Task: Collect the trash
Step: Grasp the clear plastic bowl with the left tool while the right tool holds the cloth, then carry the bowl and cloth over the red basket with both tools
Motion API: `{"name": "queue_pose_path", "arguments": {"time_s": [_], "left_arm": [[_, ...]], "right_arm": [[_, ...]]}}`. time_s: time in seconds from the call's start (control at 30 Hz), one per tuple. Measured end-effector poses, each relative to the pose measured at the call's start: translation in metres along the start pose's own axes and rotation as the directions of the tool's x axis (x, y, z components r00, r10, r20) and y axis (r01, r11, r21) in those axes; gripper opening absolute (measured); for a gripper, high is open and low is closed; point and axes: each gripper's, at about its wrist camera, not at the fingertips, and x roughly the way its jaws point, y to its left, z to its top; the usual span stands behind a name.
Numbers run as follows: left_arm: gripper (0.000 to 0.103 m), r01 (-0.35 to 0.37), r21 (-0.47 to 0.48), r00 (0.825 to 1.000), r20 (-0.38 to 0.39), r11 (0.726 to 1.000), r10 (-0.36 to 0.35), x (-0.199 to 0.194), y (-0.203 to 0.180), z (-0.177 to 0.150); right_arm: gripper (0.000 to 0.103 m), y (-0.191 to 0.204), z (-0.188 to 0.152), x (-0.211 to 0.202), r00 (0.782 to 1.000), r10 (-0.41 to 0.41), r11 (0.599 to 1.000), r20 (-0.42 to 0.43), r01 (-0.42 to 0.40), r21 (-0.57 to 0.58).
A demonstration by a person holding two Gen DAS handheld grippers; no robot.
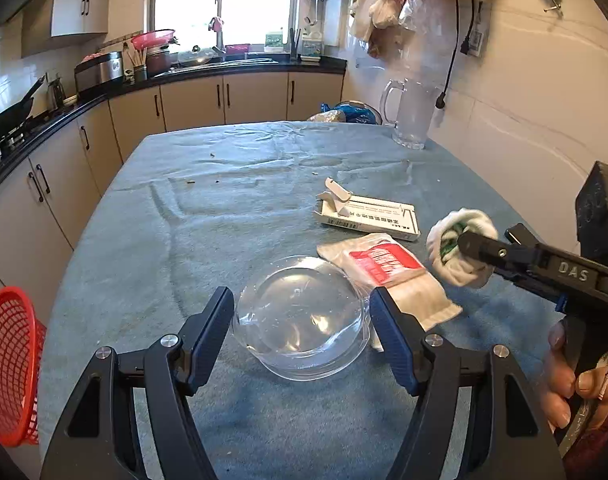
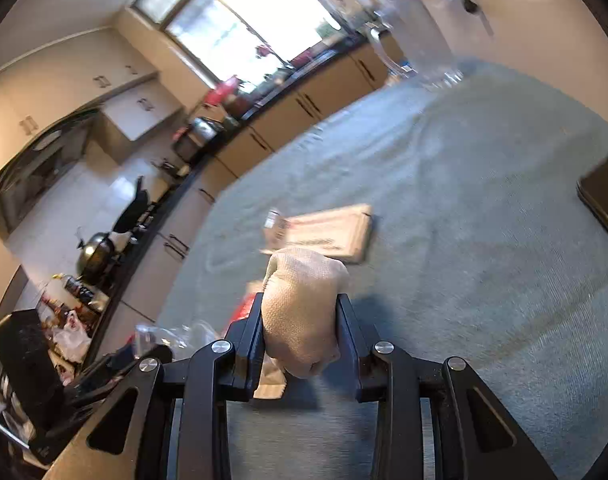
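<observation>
A clear round plastic container lies on the blue-grey tablecloth. My left gripper is shut on it, one blue pad against each side. A balled white wad with green print hangs above the table at the right, with my right gripper shut on it. In the right wrist view the same wad is squeezed between the black fingers of the right gripper. A white packet with a red label and a flat white box lie beyond the container.
A red mesh basket stands off the table's left edge. A glass pitcher is at the far right corner, with a blue bag behind it. A black phone lies at the right. Kitchen counters run along the left and back.
</observation>
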Motion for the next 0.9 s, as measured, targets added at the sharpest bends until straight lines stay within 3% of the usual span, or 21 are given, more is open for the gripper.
{"name": "queue_pose_path", "arguments": {"time_s": [0.23, 0.9], "left_arm": [[0.069, -0.007, -0.009, 1.0, 0.018, 1.0, 0.007, -0.008, 0.003, -0.006], [0.069, -0.017, -0.049, 0.999, 0.027, 0.999, 0.018, -0.017, 0.013, -0.015]], "right_arm": [[0.035, 0.027, -0.006, -0.006, 0.999, 0.038, 0.992, 0.034, -0.034, -0.121], [0.035, 0.04, -0.011, -0.003, 0.996, 0.084, 0.978, 0.012, -0.08, -0.193]]}}
